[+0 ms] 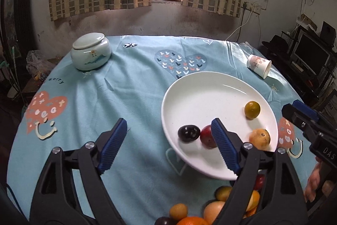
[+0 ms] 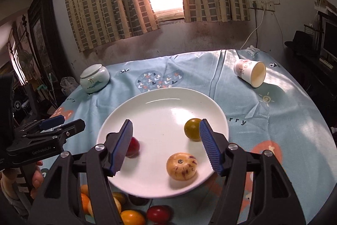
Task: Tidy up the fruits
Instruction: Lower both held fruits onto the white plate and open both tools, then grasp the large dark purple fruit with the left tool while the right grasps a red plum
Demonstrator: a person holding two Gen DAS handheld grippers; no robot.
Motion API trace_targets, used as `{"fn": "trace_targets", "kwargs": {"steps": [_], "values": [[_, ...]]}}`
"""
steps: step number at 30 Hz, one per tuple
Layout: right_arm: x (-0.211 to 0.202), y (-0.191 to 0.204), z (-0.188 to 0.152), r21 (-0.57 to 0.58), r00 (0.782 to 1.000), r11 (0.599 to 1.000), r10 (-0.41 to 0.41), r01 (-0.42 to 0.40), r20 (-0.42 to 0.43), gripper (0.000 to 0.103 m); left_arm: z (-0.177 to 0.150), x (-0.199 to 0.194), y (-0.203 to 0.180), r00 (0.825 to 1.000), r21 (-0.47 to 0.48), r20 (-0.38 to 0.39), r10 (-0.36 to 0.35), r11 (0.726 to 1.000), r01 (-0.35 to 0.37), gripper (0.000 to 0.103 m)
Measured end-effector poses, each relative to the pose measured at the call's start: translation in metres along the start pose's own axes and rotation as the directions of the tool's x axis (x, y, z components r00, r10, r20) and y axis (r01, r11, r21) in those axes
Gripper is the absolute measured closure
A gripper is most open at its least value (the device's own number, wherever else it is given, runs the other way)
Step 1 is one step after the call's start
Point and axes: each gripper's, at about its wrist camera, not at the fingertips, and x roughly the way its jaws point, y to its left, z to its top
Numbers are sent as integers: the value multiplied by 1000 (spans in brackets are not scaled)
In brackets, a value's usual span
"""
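A white plate point(image 1: 200, 98) point(image 2: 164, 107) on the blue tablecloth holds a dark plum point(image 1: 189, 133), a red plum point(image 1: 205, 136) point(image 2: 133, 147), a green-orange citrus point(image 1: 252, 109) point(image 2: 192, 129) and a yellow fruit with purple streaks point(image 1: 259, 138) point(image 2: 181, 166). My left gripper point(image 1: 169, 127) hangs open over the plate's left rim, empty. Above the plate, my right gripper point(image 2: 166, 124) is open, the fruits lying below it and free of its pads. Several loose fruits point(image 1: 210, 210) point(image 2: 130, 216) lie at the near table edge, partly hidden by the fingers.
A pale lidded ceramic jar point(image 1: 90, 52) point(image 2: 94, 77) stands at the far left. A paper cup point(image 1: 259, 65) point(image 2: 250, 73) lies on its side at the far right. Curtains and a wall stand behind the round table, and a hand point(image 2: 36, 178) holds the left gripper's grip.
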Motion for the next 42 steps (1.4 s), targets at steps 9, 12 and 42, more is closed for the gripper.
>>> {"fn": "trace_targets", "kwargs": {"steps": [9,12,42], "values": [[-59,0,-69,-3,1000,1000,-1,1,-24,25,-74,-51,17,995,19,26,92,996,-93,13],[-65,-5,-78,22,999,1000,2,-1,-43,19,-93,-52,16,996,39,7,88,995,-89,13],[-61,-20,-76,49,998,998,-36,39,-53,8,-160,-55,36,987,23,-156,36,999,-33,14]]}}
